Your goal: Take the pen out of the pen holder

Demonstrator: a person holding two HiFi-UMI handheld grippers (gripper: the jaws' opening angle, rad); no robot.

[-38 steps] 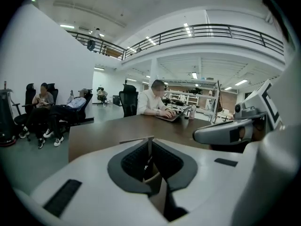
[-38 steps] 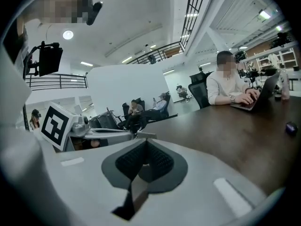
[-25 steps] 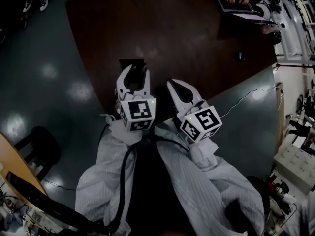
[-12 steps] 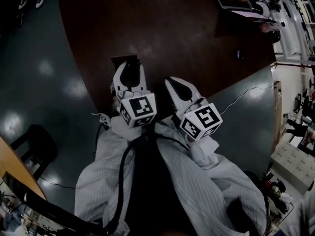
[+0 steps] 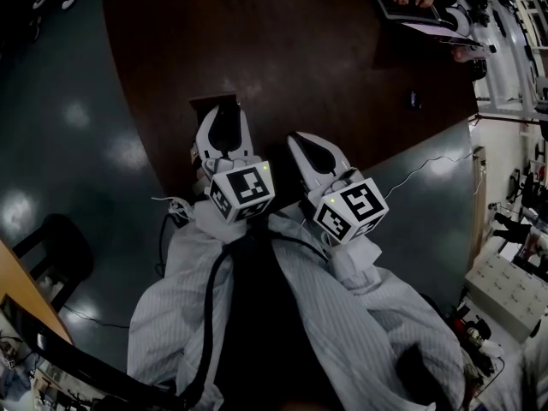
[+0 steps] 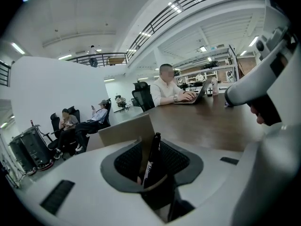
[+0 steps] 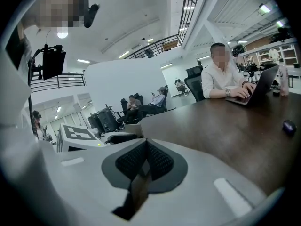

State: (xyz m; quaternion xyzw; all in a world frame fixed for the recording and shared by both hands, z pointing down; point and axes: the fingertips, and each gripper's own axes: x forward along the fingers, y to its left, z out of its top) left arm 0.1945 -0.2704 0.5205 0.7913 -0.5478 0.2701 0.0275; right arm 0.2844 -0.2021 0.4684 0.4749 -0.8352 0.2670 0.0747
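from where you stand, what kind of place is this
Likely an open-plan office or workshop hall: a long dark table, a person typing on a laptop at its far end, and a railed balcony overhead.

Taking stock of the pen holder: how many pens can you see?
1: a black pen, upright at the tan box-shaped pen holder; others may be hidden inside.

Pen (image 6: pixel 153 154) stands in pen holder (image 6: pixel 123 132) — at table's (image 6: pixel 211 126) near edge.
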